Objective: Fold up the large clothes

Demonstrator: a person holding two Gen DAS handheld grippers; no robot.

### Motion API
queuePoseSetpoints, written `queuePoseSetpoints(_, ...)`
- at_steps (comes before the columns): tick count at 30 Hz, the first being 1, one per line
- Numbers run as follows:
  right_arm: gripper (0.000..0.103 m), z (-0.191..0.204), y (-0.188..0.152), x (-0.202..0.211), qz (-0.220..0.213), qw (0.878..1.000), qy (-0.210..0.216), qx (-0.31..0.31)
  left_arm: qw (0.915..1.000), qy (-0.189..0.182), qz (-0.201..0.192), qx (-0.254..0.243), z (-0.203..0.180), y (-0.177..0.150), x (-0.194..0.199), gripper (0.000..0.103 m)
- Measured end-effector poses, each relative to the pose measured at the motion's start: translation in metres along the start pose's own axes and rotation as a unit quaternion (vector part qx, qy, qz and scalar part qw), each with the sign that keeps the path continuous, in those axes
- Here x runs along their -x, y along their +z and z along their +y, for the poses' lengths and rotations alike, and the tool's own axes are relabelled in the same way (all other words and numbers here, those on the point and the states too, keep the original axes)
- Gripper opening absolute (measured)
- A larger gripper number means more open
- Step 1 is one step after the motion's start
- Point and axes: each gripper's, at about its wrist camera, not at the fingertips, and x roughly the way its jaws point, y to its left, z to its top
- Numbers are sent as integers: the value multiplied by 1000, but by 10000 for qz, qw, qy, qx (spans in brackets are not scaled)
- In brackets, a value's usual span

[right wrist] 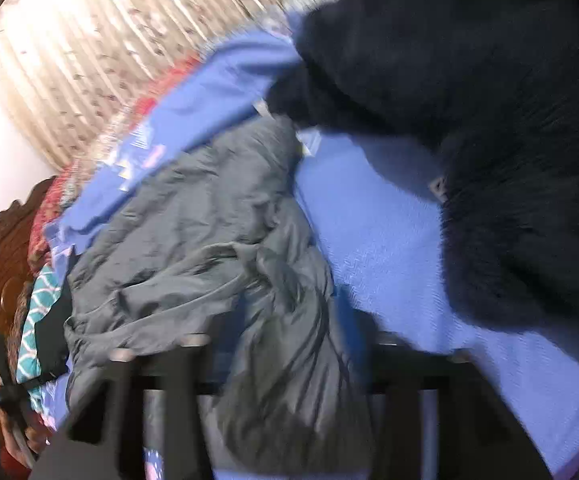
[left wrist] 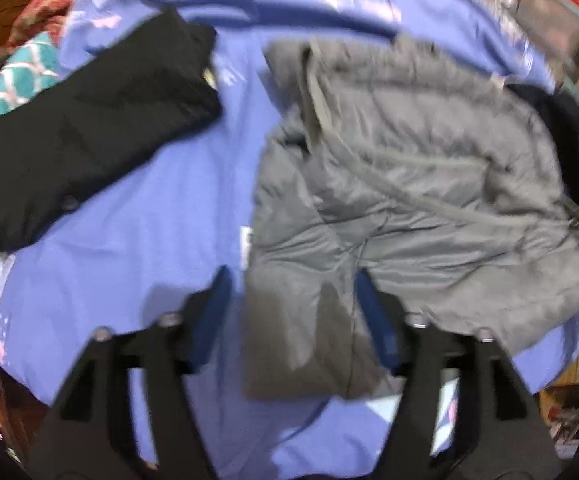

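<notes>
Both sets of jaws stood open in our hands, gripping nothing. The left gripper (left wrist: 291, 292) tilted steeply down, its fingers either side of the near corner of the grey jacket (left wrist: 409, 184). The right gripper (right wrist: 285, 332) slanted down over the jacket's crumpled end. The jacket lay on the blue sheet (left wrist: 149, 240), its long axis running away from us, between a black garment (left wrist: 97, 132) and a dark fleece (right wrist: 489, 120).

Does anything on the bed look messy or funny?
Yes. The grey puffy jacket lies crumpled and bunched on the blue sheet, not folded flat, with one end sticking out between the open left tongs. The black garment beside it already looks neatly folded.
</notes>
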Motion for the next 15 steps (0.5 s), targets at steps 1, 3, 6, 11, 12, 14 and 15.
queuePoseSetpoints(1,85,2,-6,6,-1,9999,83,77,9999,-18,-113,76,6,-4,9,71)
queuePoseSetpoints(3,90,4,-17,12,87,9997,135,178,9996,-118,-123,228,20,-12,17,75)
queuePoseSetpoints(6,90,1,-28,1,429,9989,65,204,9987,-188,168,439,32,-19,4,78)
queuePoseSetpoints(11,39,10,-38,8,602,9980,32,202,9929,-677,810,542,24,-35,-25,5)
queuePoseSetpoints(12,33,13,-38,15,517,9984,39,233,9919,-762,815,610,25,-37,-22,3)
queuePoseSetpoints(14,32,27,-36,36,341,9985,15,438,9915,-835,800,595,24,-40,-9,2)
queuePoseSetpoints(15,32,34,-36,46,315,9978,19,577,9908,-906,789,618,25,-41,-1,2)
